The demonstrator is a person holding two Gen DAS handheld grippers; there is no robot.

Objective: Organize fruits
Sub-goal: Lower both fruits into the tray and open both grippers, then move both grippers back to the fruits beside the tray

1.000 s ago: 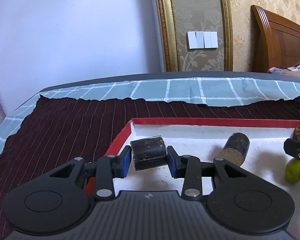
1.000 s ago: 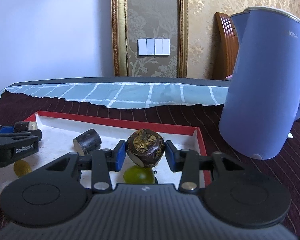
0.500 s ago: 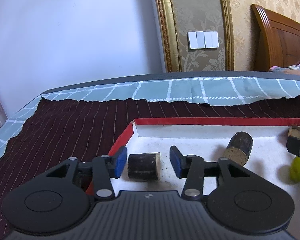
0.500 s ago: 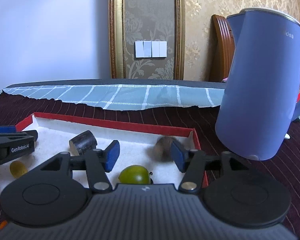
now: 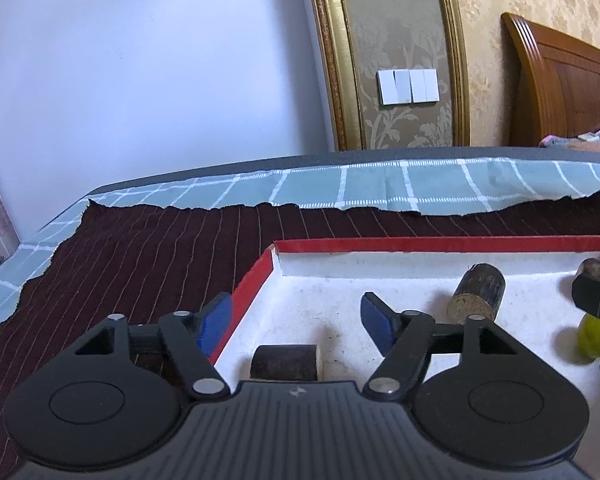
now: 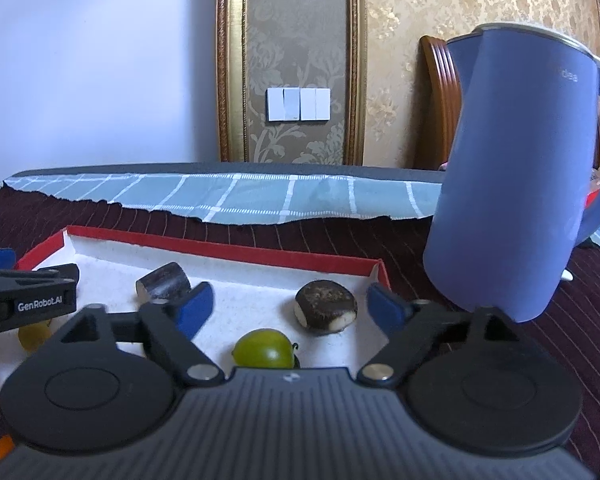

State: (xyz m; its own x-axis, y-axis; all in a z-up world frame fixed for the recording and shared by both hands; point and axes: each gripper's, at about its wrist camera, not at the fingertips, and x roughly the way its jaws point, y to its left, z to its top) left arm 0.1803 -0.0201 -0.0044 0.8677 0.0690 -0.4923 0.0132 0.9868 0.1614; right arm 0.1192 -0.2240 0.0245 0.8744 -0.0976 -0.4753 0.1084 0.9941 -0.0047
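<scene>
Fruits lie loose in a red-rimmed tray (image 5: 260, 276) with a white floor, set on a dark striped cloth (image 5: 148, 264). The left gripper (image 5: 296, 320) is spread wide and grasps nothing; its left finger hangs outside the tray's rim, its right finger over the white floor. A dark cylindrical piece (image 5: 286, 362) lies on its side close under the gripper, between the two fingers but touching neither. Ahead and to the right of that gripper rests a second dark cylinder (image 5: 478, 294), its pale cut end facing the camera. Farther right, the black tip of the other gripper crosses in front of a yellow-green fruit (image 5: 590, 334).

The right gripper (image 6: 288, 306) is likewise released, jaws far apart. Just ahead, between its fingers and nearer the right one, sits a dark rounded fruit (image 6: 326, 307) with pale patches along its lower edge, close to the tray's far right corner. A green fruit (image 6: 265, 349) lies near the gripper's body, partly hidden by it. Left of this gripper, a yellowish fruit (image 6: 34, 336) shows under the left gripper's arm, though it is too blurred to name. A blue kettle (image 6: 516, 176) stands ahead to the right, outside the tray.
</scene>
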